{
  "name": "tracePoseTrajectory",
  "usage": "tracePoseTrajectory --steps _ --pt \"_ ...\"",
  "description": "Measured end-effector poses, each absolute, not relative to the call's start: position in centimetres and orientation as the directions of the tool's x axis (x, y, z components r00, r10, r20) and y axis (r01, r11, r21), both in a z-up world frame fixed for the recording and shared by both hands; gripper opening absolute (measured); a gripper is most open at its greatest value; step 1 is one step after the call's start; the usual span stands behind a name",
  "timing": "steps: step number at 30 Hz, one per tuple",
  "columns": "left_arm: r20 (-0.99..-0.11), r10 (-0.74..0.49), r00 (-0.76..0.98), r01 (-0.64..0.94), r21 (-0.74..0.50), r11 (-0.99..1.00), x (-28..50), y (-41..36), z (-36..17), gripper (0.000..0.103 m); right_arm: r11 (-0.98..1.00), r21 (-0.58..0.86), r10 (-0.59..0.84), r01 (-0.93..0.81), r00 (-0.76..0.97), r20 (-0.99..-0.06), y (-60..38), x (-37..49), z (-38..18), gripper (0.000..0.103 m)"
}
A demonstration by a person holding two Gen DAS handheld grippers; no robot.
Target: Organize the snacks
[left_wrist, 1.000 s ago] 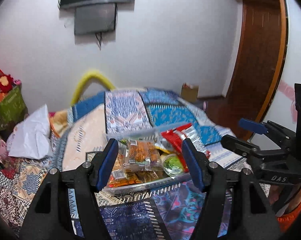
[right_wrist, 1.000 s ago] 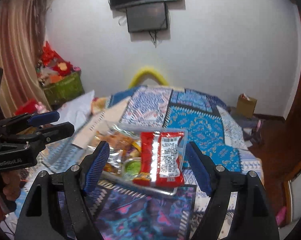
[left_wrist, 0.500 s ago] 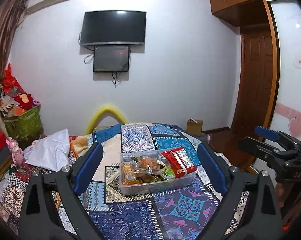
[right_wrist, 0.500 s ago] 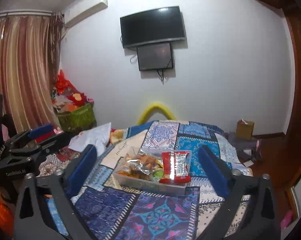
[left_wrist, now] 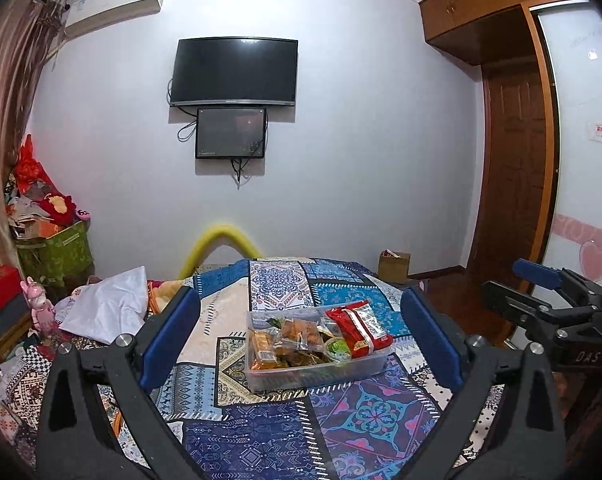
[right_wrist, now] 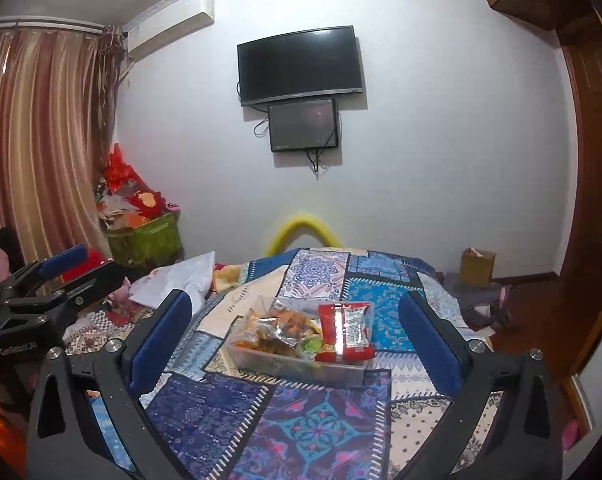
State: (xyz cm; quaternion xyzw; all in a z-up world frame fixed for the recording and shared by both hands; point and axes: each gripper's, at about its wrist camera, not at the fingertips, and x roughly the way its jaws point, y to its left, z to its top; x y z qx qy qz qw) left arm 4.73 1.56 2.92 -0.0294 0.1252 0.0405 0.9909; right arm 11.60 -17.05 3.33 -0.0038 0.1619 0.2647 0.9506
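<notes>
Tongs first: our left tongs point(left_wrist: 299, 342) gape wide with nothing between the blue pads point(left_wrist: 169, 338), and our right tongs point(right_wrist: 297, 340) are spread just as far, empty too. Both hang above the near part of the quilt point(left_wrist: 261, 436), well apart from the tub point(left_wrist: 313, 368). We see the clear tub sitting on the quilt about mid-bed, packed with snacks. A red packet point(left_wrist: 359, 328) lies slanted across its right end, resting on the rim. Beside it, inside, we spot a small green cup point(left_wrist: 337, 348) and orange crinkly packs point(left_wrist: 285, 340) heaped toward the left. From the right wrist view the red packet point(right_wrist: 345, 330) shows its white label facing up. A white bag point(left_wrist: 109, 304) lies on the bed's left side, and a dark TV point(left_wrist: 235, 72) hangs on the far wall
</notes>
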Motion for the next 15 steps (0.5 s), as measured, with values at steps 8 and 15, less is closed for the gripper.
tracePoseTrajectory --steps 8,15 --pt "-0.262 0.065 0.963 -0.080 -0.050 0.996 4.91 1.43 2.49 0.101 0.859 0.087 0.504 -0.505 0.804 -0.315 -17.31 11.26 3.21 0.103" --pt "-0.278 0.061 0.959 -0.077 -0.049 0.996 5.07 1.46 2.12 0.101 0.857 0.095 0.509 -0.507 0.801 -0.315 -17.47 11.06 3.18 0.103"
